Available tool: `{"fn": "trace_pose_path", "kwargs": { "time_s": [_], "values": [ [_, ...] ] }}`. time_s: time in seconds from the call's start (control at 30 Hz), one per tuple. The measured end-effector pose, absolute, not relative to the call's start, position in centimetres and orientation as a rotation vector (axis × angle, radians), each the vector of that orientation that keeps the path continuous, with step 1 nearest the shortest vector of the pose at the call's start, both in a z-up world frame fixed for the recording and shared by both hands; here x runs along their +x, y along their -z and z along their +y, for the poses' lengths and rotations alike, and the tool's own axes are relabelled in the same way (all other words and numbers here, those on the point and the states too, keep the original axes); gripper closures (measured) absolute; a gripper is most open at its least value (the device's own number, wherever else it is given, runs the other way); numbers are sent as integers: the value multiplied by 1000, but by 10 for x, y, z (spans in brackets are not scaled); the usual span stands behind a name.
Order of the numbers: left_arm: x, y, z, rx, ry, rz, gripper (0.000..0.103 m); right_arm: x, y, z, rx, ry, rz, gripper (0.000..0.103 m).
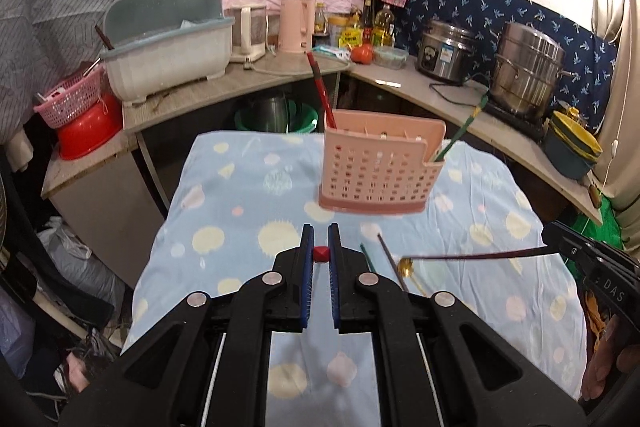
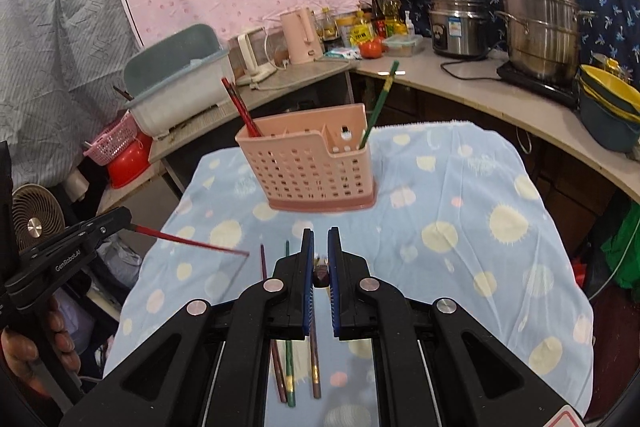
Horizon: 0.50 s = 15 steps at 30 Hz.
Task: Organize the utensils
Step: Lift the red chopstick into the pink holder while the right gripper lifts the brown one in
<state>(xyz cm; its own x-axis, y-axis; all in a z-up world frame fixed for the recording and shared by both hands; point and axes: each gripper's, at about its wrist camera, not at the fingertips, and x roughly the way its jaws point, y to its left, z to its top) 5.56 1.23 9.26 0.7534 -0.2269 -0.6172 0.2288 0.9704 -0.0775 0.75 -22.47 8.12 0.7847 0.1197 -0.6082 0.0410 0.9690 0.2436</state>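
Observation:
A pink perforated utensil holder (image 1: 380,167) (image 2: 308,167) stands on the blue spotted cloth, with a red chopstick (image 1: 320,91) (image 2: 240,107) in its left side and a green chopstick (image 1: 460,131) (image 2: 378,107) in its right side. My left gripper (image 1: 320,253) is shut on a red chopstick, seen end-on, which points across the right wrist view (image 2: 188,241). My right gripper (image 2: 320,269) is shut on a dark brown chopstick, which crosses the left wrist view (image 1: 480,257). Loose brown and green chopsticks (image 2: 286,307) (image 1: 390,261) lie on the cloth.
The cloth-covered table (image 2: 460,227) drops off at its edges. Behind it a counter holds a dish rack (image 1: 168,39), a pink kettle (image 1: 294,25), bottles, a rice cooker (image 1: 444,51), a steel pot (image 1: 528,67) and stacked bowls (image 1: 572,143). A fan (image 2: 36,215) stands at the left.

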Motion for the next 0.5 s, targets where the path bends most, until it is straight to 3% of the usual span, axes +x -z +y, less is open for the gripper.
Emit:
{"fn": "trace_pose_path", "kwargs": {
  "time_s": [0.5],
  "values": [
    [100,-167,-6,13,301,535,96,61,-143,-238,247,-45,546,96]
  ]
}}
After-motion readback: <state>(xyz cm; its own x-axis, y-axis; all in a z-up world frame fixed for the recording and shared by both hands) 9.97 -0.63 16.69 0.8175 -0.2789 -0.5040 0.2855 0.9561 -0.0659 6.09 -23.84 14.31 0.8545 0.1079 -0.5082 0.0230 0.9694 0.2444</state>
